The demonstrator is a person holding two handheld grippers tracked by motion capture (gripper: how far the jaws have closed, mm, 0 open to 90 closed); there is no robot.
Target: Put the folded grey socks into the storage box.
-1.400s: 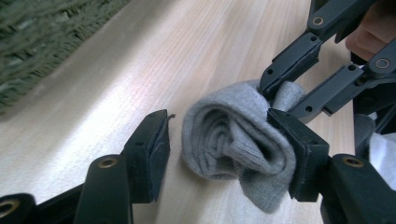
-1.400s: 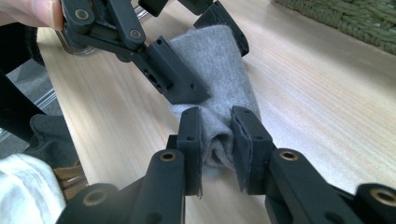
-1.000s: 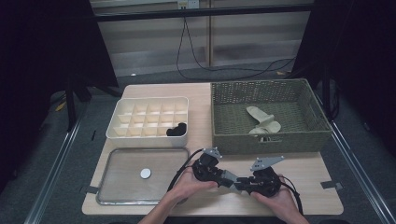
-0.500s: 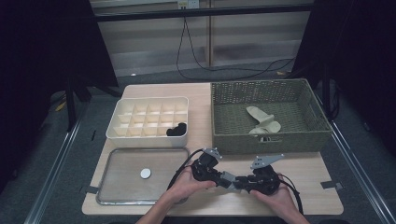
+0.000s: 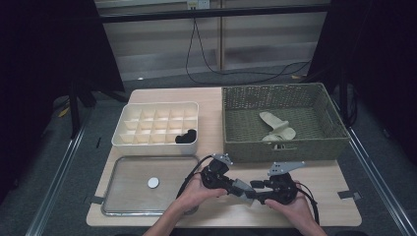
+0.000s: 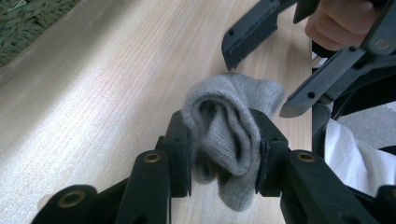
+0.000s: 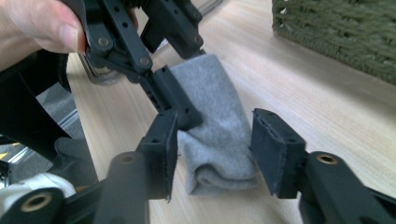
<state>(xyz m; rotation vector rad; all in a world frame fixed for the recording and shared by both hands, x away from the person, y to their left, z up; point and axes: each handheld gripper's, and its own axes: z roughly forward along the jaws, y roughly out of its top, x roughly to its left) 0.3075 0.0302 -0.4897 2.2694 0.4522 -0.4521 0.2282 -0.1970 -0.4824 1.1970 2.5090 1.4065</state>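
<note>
A rolled grey sock [image 5: 244,189] lies on the wooden table near its front edge, between the two hand-held grippers. My left gripper [image 6: 224,140] is shut on it, and both pads press into the bunched grey sock [image 6: 228,122]. My right gripper [image 7: 212,140] faces it from the other side. Its jaws have just been opening and now stand open around the grey sock's [image 7: 210,107] folded end, the left pad clear of the cloth. In the high view the left gripper [image 5: 235,186] and the right gripper [image 5: 256,186] meet tip to tip.
A white compartment box [image 5: 155,123] with a dark item [image 5: 186,136] in one cell stands at the back left. The green wicker basket [image 5: 282,147] holding beige socks [image 5: 278,129] stands at the back right. A metal tray [image 5: 128,172] carries a small white disc [image 5: 153,183].
Both hands have kept their place at the table's front edge. The right gripper's jaws stand a little wider around the sock than before.
</note>
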